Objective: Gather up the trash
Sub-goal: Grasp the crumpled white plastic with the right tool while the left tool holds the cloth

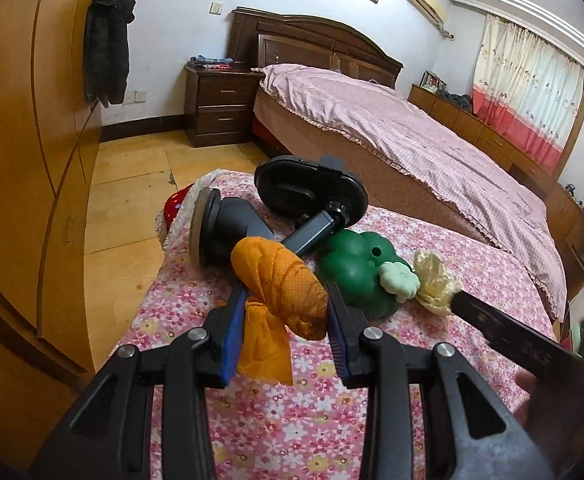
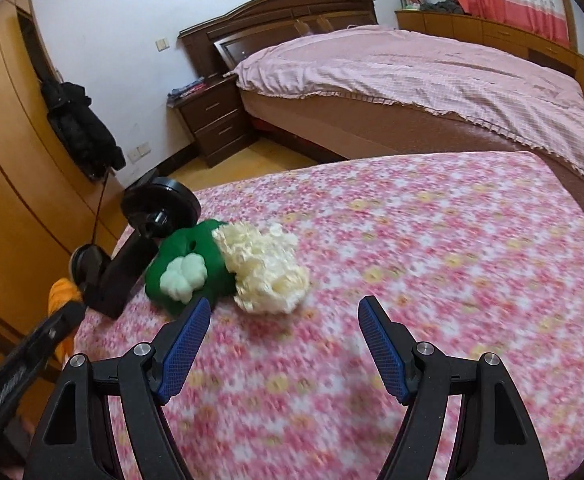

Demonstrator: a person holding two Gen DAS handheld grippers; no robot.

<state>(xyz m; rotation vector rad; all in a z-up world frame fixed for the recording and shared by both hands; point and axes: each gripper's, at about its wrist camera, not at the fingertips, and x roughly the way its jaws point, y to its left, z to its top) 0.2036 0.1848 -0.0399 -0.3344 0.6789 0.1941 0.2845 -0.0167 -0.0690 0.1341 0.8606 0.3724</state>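
My left gripper (image 1: 287,294) is shut on a crumpled orange wad (image 1: 279,292), held above the pink floral cover (image 1: 283,420). Just beyond it lie a black suction-cup holder (image 1: 292,208), a green toy (image 1: 352,268) with a pale green flower (image 1: 399,282), and a crumpled cream paper wad (image 1: 436,280). One finger (image 1: 504,324) of my right gripper reaches in from the right, its tip at the cream wad. In the right wrist view my right gripper (image 2: 284,303) stands open, and the cream wad (image 2: 263,272) lies just ahead of the fingertips, left of the midline. The orange wad (image 2: 61,292) shows at far left.
The floral surface (image 2: 432,260) stretches wide to the right of the items. A large bed with a pink checked cover (image 2: 432,76) stands behind, with a dark nightstand (image 1: 219,104) beside it. A wooden wardrobe (image 1: 23,160) with a hanging black jacket (image 1: 107,44) lines the left side.
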